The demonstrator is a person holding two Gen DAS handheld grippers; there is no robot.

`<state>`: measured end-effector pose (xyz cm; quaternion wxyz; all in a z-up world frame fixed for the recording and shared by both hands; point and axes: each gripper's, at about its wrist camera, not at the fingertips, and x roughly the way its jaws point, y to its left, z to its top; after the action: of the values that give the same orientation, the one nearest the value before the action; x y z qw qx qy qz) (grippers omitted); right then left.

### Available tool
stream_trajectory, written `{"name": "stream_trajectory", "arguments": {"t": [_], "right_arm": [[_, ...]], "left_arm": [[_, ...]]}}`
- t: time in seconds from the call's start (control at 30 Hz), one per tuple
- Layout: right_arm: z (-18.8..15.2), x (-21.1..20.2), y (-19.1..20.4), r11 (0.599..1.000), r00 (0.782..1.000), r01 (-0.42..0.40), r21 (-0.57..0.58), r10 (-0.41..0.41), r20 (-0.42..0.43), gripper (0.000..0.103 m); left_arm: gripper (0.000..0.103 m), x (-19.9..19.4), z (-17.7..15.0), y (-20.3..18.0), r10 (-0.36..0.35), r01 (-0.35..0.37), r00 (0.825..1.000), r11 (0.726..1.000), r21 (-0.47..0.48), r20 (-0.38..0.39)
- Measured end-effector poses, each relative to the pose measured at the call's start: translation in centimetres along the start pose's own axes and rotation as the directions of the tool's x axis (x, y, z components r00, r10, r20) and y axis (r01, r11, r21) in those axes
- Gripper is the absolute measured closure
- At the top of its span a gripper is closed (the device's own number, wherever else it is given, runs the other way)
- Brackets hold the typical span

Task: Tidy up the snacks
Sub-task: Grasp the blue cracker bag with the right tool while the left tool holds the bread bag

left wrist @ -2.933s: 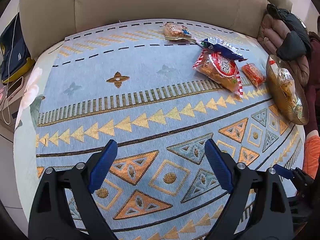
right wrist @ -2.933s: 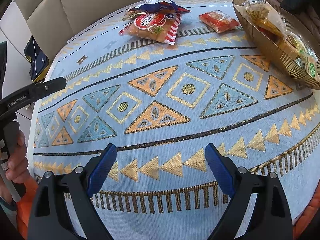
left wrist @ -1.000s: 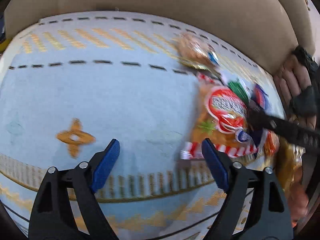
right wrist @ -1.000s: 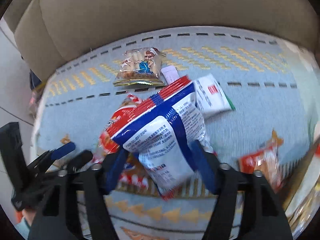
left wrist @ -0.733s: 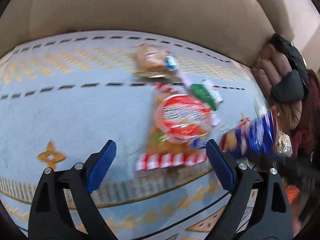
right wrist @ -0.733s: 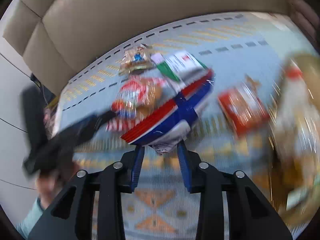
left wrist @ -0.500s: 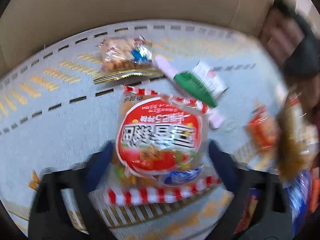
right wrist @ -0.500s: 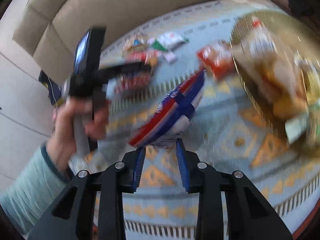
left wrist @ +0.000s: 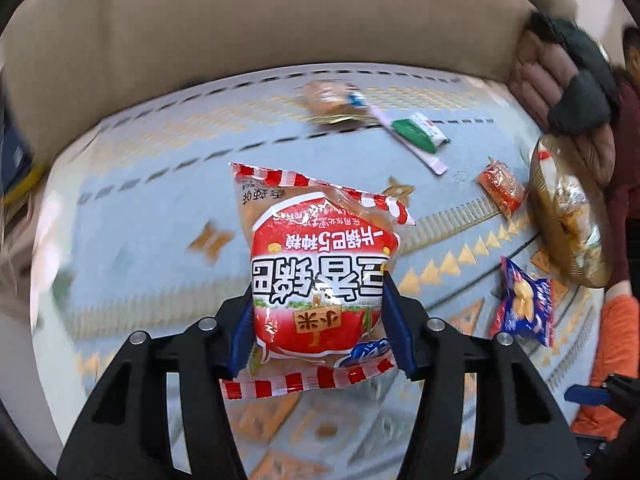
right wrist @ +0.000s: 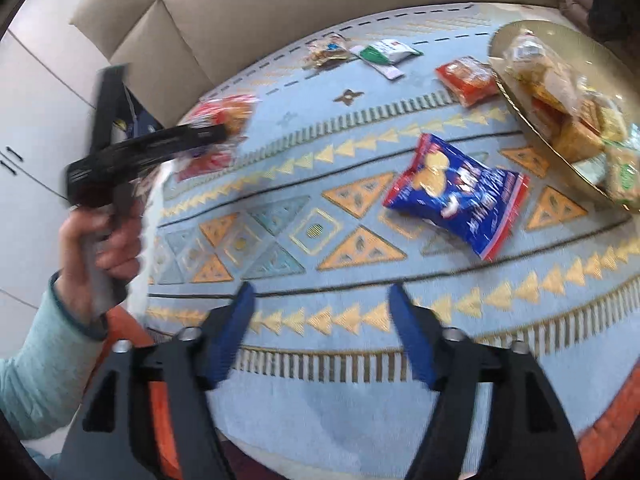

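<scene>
A red snack bag (left wrist: 316, 280) with red-and-white striped ends is held off the tabletop, print upside down. A blue chip bag (right wrist: 456, 196) lies flat on the patterned cloth, near a gold bowl (right wrist: 516, 92) heaped with wrapped snacks. A small orange packet (right wrist: 466, 76) lies just beside the bowl's rim. Farther back, a green-and-white packet (right wrist: 386, 51) and a small clear packet (right wrist: 326, 51) are seen close together.

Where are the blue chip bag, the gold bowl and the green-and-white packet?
blue chip bag (right wrist: 456, 192): right wrist view, middle of its face.
gold bowl (right wrist: 520, 104): right wrist view, near rim.
green-and-white packet (left wrist: 418, 134): left wrist view, green half.
</scene>
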<state>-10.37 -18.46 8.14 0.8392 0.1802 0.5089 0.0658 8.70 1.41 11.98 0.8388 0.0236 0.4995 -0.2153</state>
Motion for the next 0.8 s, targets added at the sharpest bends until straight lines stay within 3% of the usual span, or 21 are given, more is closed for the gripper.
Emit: {"name": "stream_trajectory", "arguments": {"t": [0.13,0.2,0.3,0.47,0.63,0.67,0.7,0.73,0.8], "right_arm": [[-0.4,0.6,-0.8,0.985,0.985,0.171,0.006,-0.171,0.015,0.029],[0.2,1.1,-1.6,0.971,0.971,0.235,0.048,-0.237,0.034,0.01],[1.8,1.4,-4.9,0.943,0.957,0.266,0.201,-0.284,0.067,0.01],[4.0,3.1,-8.3,0.869,0.917,0.359,0.341,-0.396,0.045,0.013],[5.2,5.3,-8.1,0.883,0.93,0.336,0.329,-0.366,0.032,0.014],[5.2,5.8,-8.0,0.892,0.942,0.311,0.328,-0.335,0.019,0.02],[5.0,6.3,-7.6,0.903,0.956,0.278,0.326,-0.294,-0.002,0.032],[4.8,6.8,-6.8,0.924,0.975,0.215,0.316,-0.22,-0.02,0.032],[4.2,7.1,-4.4,0.959,0.992,0.124,0.257,-0.122,-0.021,0.032]], "left_arm": [[0.047,-3.0,-3.1,2.1,-0.005,0.011,0.998,0.996,-0.092,0.069],[0.047,-2.9,-3.8,2.2,0.044,-0.034,0.994,0.994,-0.103,0.098],[0.047,-1.8,-4.0,3.0,0.149,-0.137,0.983,0.984,-0.114,0.107],[0.047,-1.1,-3.1,3.6,0.151,-0.134,0.984,0.977,-0.163,0.096],[0.046,-1.2,-2.7,2.7,0.157,-0.142,0.98,0.982,-0.126,0.123],[0.046,-0.9,-2.6,2.7,0.147,-0.132,0.982,0.983,-0.13,0.116],[0.046,-0.7,-2.5,2.8,0.136,-0.12,0.985,0.983,-0.136,0.11],[0.047,-0.5,-2.4,3.0,0.115,-0.099,0.988,0.984,-0.145,0.102],[0.047,-0.5,-2.4,3.2,0.077,-0.061,0.993,0.985,-0.162,0.094]]}}
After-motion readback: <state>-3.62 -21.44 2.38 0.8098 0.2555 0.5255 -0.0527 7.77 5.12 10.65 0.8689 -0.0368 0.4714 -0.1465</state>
